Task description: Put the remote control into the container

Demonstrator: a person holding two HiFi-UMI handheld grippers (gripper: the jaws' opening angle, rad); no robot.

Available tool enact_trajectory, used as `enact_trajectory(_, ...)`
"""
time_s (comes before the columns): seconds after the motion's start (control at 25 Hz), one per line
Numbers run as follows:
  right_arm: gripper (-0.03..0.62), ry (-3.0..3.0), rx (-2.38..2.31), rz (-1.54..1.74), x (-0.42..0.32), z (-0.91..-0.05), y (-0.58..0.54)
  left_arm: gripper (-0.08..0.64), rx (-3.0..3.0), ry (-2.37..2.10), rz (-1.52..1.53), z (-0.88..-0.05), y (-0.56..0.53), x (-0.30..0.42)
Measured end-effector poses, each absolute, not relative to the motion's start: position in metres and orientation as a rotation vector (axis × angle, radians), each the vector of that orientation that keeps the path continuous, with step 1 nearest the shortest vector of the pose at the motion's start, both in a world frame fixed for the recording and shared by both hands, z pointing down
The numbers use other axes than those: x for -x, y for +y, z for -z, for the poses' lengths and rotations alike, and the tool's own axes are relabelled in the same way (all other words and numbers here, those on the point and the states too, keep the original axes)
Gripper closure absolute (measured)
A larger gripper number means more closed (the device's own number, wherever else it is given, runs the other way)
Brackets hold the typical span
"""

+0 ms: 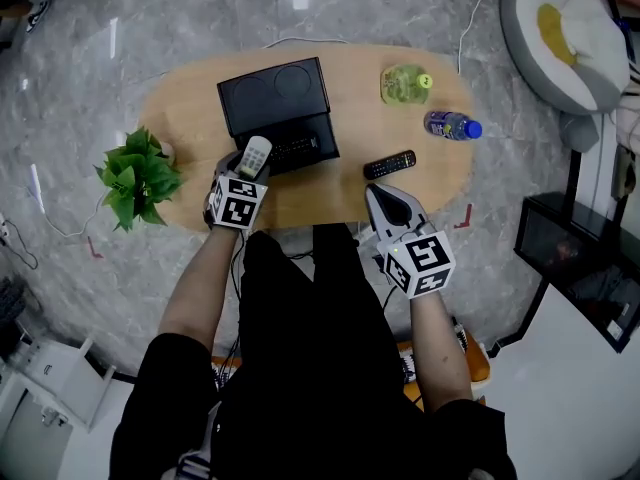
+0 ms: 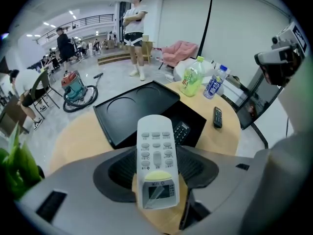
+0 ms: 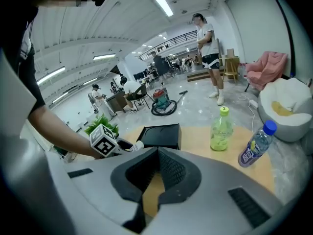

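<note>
My left gripper (image 1: 249,165) is shut on a white remote control (image 1: 256,154), held over the near left corner of the black container (image 1: 275,93). In the left gripper view the white remote (image 2: 156,163) lies button-side up between the jaws, its tip toward the open container (image 2: 129,109). A black remote (image 2: 181,130) lies inside the container. A second black remote (image 1: 389,164) lies on the wooden table (image 1: 190,93), to the right of the container. My right gripper (image 1: 386,204) is shut and holds nothing, near the table's front edge; its jaws meet in its own view (image 3: 155,155).
A green bottle (image 1: 405,83) and a blue-capped bottle (image 1: 452,126) stand at the table's back right. A potted plant (image 1: 140,176) stands at the left end. A white cushioned seat (image 1: 565,33) is on the floor to the right. People stand in the background hall.
</note>
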State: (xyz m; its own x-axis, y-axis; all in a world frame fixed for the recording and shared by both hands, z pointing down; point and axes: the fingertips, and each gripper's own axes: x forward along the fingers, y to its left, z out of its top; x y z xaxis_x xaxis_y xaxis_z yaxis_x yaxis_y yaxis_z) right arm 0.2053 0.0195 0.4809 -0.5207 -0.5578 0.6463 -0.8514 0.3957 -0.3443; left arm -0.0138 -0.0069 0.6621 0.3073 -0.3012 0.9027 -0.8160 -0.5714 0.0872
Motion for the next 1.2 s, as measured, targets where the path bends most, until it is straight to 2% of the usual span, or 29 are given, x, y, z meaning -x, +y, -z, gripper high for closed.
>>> enact_trajectory(0.52,0.581,-2.146,-1.342,-1.009,-0.278,-0.499,0.031,0.302,-1.854,-0.798,-1.231,-0.702,-0.027,-0.065)
enact_trajectory(0.88,0.581,-2.116,-1.342,-1.06,-0.299,-0.513,0.034,0.302,-1.675,-0.82,-1.195,-0.708,-0.039,-0.089)
enact_trajectory(1.08,0.581,-2.111,-1.339,-1.086,-0.306,-0.52,0.031,0.302,-1.643,-0.8,-1.09,-0.751,-0.037,-0.111)
enact_trajectory(1.2,0.581,-2.111,-1.324,-1.099,-0.306,-0.524,0.03,0.302,-1.6,-0.859,-1.108,-0.732,-0.049,-0.114)
